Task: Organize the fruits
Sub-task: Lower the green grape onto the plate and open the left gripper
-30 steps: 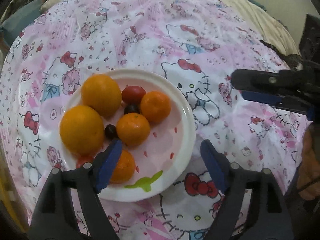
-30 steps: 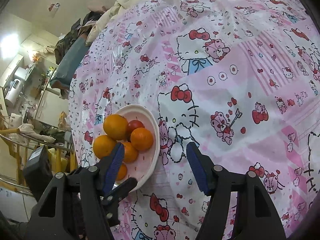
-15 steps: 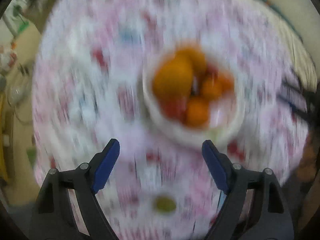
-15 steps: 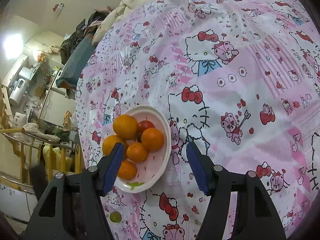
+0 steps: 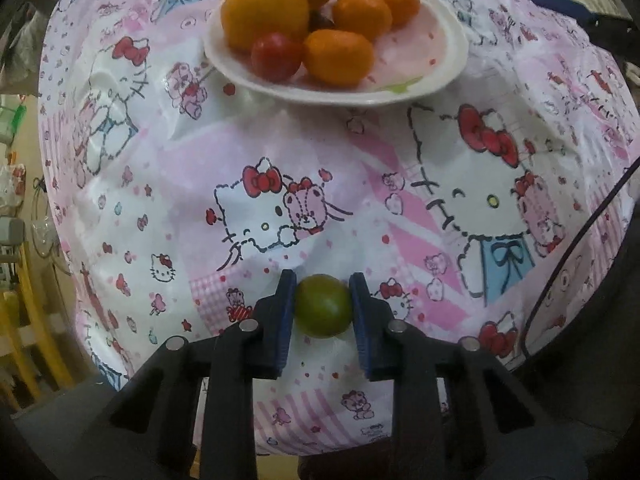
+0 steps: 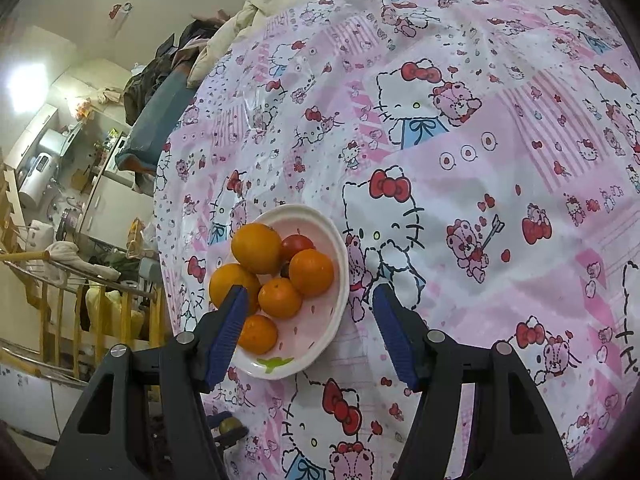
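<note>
A small green fruit (image 5: 323, 306) lies on the pink cartoon-print tablecloth near its front edge, and my left gripper (image 5: 323, 304) is shut on it, both blue pads pressing its sides. The same green fruit (image 6: 230, 426) shows small in the right wrist view, between the left gripper's fingers. A white plate (image 5: 448, 60) farther back holds several oranges (image 5: 264, 10) and a red tomato (image 5: 276, 57). My right gripper (image 6: 308, 328) hangs open above the plate (image 6: 336, 240), nothing between its fingers.
The tablecloth (image 6: 480, 160) drapes over a round table whose edge falls away at the left and front. Beyond the edge are wooden railings (image 6: 52, 312), clutter and appliances. A dark cable (image 5: 580, 232) runs at the right. A pile of fabric (image 6: 248, 12) lies at the far side.
My left gripper swung from above the plate to the table's front edge and closed on the green fruit. The right gripper stayed put, still open.
</note>
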